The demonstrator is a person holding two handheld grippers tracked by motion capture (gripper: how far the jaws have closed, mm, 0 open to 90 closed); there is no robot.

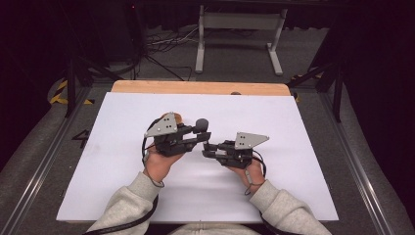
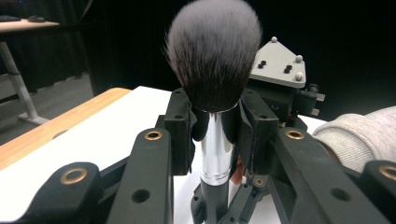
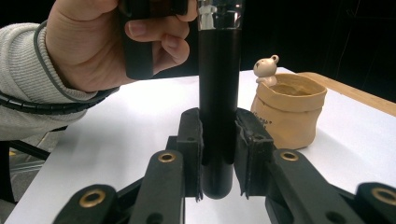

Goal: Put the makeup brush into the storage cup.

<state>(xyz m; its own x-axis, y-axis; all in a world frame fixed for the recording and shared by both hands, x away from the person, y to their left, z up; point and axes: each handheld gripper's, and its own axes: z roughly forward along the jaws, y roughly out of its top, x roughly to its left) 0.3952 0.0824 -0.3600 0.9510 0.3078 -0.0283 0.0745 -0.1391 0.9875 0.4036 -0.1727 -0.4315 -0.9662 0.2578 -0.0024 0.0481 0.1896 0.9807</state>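
Now the makeup brush (image 2: pixel 214 70) is held upright above the white counter (image 1: pixel 122 161) by both grippers at once: the left gripper (image 2: pixel 215 130) is clamped on its silver collar just under the bristles, and the right gripper (image 3: pixel 218 154) is clamped on the black handle near its lower end. The handover looks half done; one grip must let go. The tan pot (image 3: pixel 287 109) with a little bear on its rim, likely the brush's home, stands apart.
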